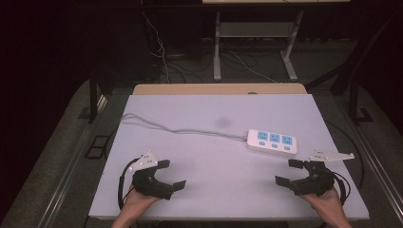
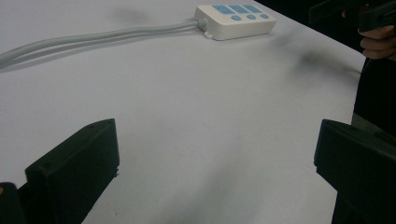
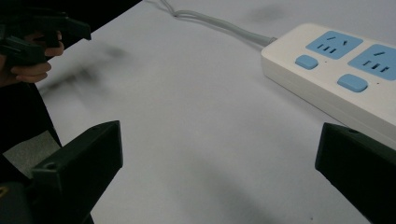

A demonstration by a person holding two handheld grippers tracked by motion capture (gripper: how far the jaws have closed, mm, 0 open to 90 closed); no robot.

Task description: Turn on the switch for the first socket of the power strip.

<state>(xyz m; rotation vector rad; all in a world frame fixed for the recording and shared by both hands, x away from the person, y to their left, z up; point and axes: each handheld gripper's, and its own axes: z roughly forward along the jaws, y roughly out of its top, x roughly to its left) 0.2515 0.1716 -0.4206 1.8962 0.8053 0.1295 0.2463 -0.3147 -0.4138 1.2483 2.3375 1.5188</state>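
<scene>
A white power strip with three blue sockets and blue switches lies right of centre on the white table; its grey cable runs off to the far left. My left gripper rests at the near left, jaws open and empty. At the near right my right gripper is open too, just short of the strip. In the left gripper view the strip lies far ahead, past the left gripper. The strip sits close by at upper right in the right gripper view, beyond the right gripper.
A wooden edge borders the table's far side. Beyond it stand a dark floor, metal desk legs and loose cables. The person's other hand shows at the top right of the left gripper view.
</scene>
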